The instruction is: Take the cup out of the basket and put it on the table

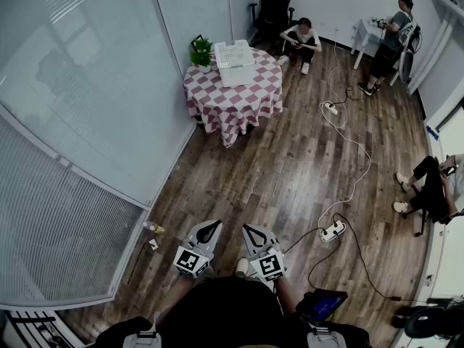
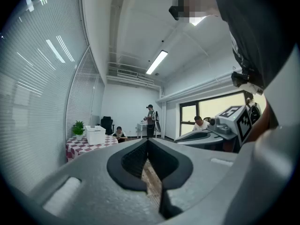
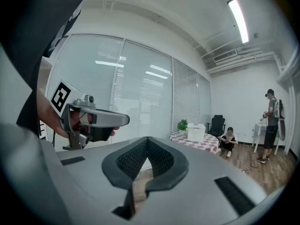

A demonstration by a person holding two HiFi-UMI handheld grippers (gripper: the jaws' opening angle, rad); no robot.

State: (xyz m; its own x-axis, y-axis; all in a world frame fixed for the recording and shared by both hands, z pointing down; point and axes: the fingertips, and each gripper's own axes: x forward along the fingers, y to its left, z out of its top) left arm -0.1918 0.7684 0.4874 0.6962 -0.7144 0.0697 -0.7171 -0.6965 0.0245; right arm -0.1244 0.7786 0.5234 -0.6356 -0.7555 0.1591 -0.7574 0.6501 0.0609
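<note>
The white basket point(image 1: 234, 53) stands on a round table with a red-and-white checked cloth point(image 1: 232, 96) far across the room, beside a potted plant point(image 1: 201, 51). No cup shows; the basket's inside is hidden at this distance. My left gripper point(image 1: 215, 224) and right gripper point(image 1: 246, 228) are held side by side close to my body, over the wooden floor, both shut and empty. In the left gripper view the jaws point(image 2: 147, 142) meet, with the basket point(image 2: 95, 134) small at the left. In the right gripper view the gripper point(image 3: 147, 140) is shut too, and the basket point(image 3: 196, 131) lies ahead.
Wooden floor stretches between me and the table. Power strips point(image 1: 333, 230) and cables point(image 1: 348, 143) lie on it at the right. A person sits on the floor point(image 1: 299, 42) behind the table, another stands point(image 1: 388, 42), a third sits at the right point(image 1: 431, 187). A glass wall with blinds point(image 1: 87, 122) runs along the left.
</note>
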